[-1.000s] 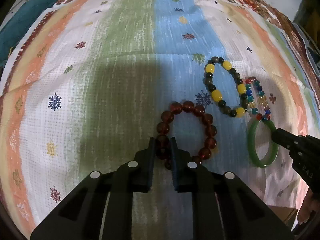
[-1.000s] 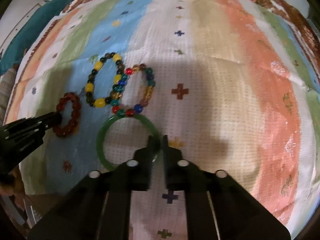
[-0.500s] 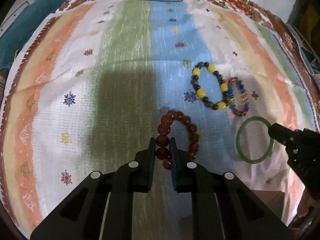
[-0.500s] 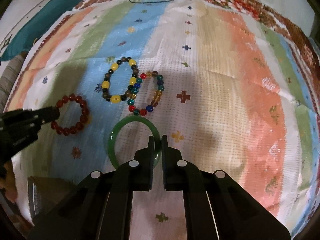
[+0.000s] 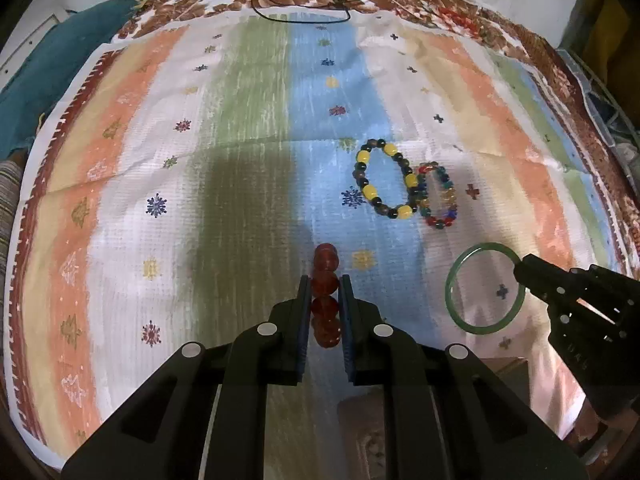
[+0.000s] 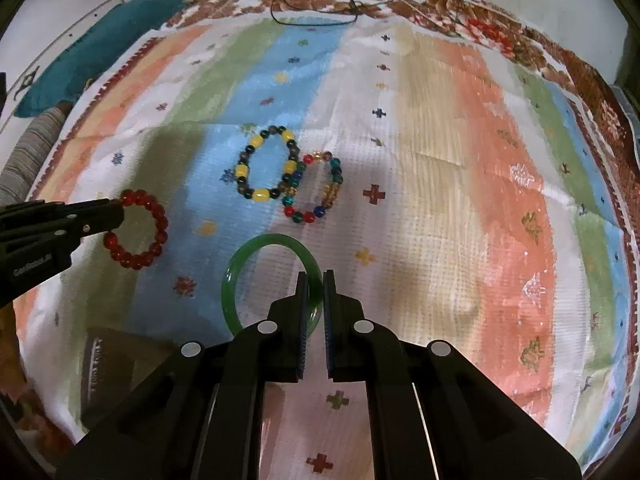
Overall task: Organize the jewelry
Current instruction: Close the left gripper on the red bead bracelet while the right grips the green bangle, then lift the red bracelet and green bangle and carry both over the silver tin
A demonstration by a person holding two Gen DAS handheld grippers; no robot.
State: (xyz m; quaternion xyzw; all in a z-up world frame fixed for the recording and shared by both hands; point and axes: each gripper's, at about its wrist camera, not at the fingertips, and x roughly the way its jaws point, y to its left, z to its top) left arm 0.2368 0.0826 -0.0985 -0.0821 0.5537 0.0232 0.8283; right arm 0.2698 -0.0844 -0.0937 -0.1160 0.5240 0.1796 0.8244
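My left gripper [image 5: 325, 280] is shut on a red bead bracelet [image 5: 326, 280] and holds it lifted above the striped cloth; the bracelet also shows in the right wrist view [image 6: 138, 232]. My right gripper [image 6: 316, 280] is shut on a green bangle [image 6: 240, 264] and holds it lifted; the bangle also shows in the left wrist view [image 5: 472, 320]. A yellow-and-dark bead bracelet [image 5: 360, 184] and a multicoloured bead bracelet [image 5: 448, 196] lie touching on the cloth beyond both grippers.
A dark cord necklace [image 5: 300, 20] lies at the far edge of the cloth. A teal cloth [image 5: 36, 80] sits at the far left. A brown box [image 6: 116, 376] shows below the cloth's near edge.
Both grippers have lifted and drawn back from the cloth. The red bracelet and the green bangle rose with them, away from the two bracelets left lying.
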